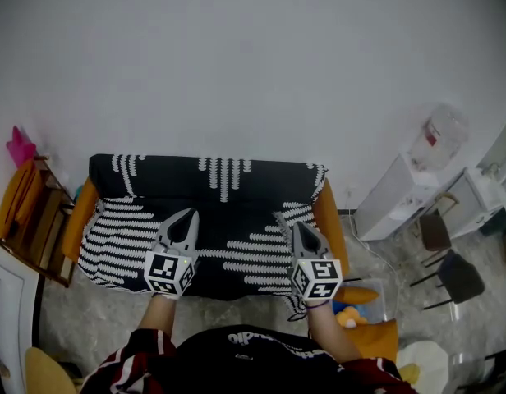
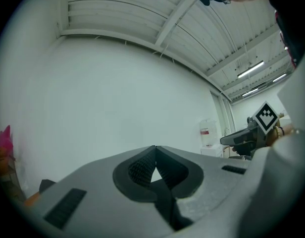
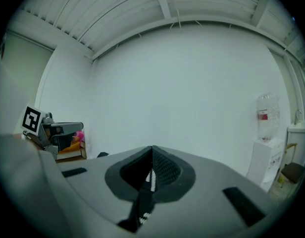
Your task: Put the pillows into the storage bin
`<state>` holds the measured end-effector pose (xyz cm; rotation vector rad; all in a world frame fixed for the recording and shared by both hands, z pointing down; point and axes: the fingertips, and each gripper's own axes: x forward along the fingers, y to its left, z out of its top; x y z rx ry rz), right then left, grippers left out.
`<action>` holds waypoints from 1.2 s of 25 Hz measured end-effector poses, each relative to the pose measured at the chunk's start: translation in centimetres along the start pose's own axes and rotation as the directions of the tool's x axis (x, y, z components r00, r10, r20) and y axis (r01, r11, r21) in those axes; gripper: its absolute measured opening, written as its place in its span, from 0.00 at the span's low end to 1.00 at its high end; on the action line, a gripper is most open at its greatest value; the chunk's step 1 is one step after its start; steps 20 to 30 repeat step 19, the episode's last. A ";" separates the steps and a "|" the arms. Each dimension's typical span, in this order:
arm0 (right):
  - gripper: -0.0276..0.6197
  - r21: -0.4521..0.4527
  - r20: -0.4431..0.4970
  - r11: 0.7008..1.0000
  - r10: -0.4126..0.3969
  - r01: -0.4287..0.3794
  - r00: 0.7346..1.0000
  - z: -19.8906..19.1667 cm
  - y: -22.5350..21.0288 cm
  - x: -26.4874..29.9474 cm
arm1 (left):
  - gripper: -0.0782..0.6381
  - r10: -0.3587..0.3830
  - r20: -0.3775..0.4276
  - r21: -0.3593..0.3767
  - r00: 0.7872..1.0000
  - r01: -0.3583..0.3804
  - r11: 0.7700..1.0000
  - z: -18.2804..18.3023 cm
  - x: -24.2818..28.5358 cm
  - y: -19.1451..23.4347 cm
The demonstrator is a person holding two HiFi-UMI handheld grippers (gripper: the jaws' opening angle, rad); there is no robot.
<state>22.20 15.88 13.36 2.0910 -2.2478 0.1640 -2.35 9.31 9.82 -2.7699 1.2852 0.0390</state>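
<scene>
Tongs shut over black-and-white fabric (image 1: 236, 220)
Right tongs (image 3: 152, 150) pinch it; left tongs (image 2: 155, 150) closed, catch unclear. Storage bin (image 1: 388, 290) at right, wooden rack (image 1: 41, 224) at left.

No words or numbers legible anywhere.
- Square black-and-white markers on cubes of left gripper (image 1: 186, 215) and right gripper (image 1: 294, 226): patterns only, no characters.
- White lettering on dark shirt (image 1: 255, 337): upside down, partly cut off, possibly one word, unreadable.
- Red label on water bottle (image 1: 440, 130): too small to read.
</scene>
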 end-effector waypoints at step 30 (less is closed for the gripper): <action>0.05 0.001 -0.002 1.000 -0.003 0.003 1.000 -0.2 0.3 -0.4 | 0.11 -0.005 -0.006 -0.028 1.000 0.005 1.000 -1.0 -0.5 0.1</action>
